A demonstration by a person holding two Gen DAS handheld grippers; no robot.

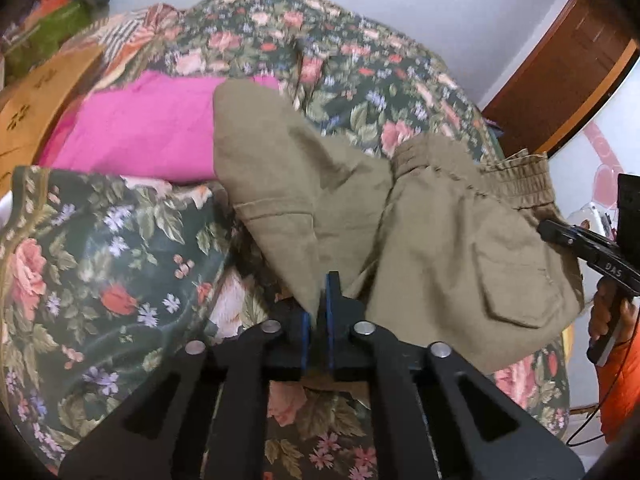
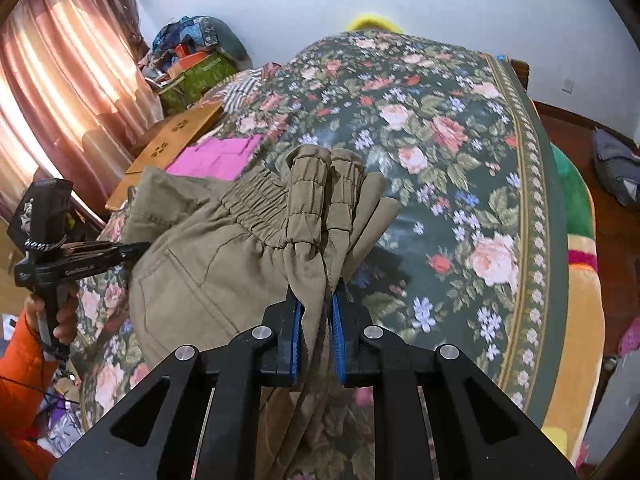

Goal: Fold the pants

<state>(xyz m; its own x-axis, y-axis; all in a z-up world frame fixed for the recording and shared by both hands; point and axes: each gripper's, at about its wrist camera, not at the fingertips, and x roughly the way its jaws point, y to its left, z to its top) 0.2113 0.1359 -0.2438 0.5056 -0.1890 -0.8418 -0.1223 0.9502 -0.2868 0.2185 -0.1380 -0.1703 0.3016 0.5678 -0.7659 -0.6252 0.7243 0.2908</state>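
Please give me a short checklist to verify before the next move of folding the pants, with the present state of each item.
1. Left tongs shut on the olive-green cotton pants: ok, fabric is pinched between the blue pads.
2. Right tongs shut on the pants: ok, bunched cloth near the gathered elastic waistband runs between the pads.
3. Pants lifted free of the floral bedspread: cannot tell, the lower part hangs out of view.
4. Landing area on the bedspread ahead of the right tongs: ok.
5. Bright pink folded cloth apart from the pants: not ok, the pants overlap its edge in the left wrist view.
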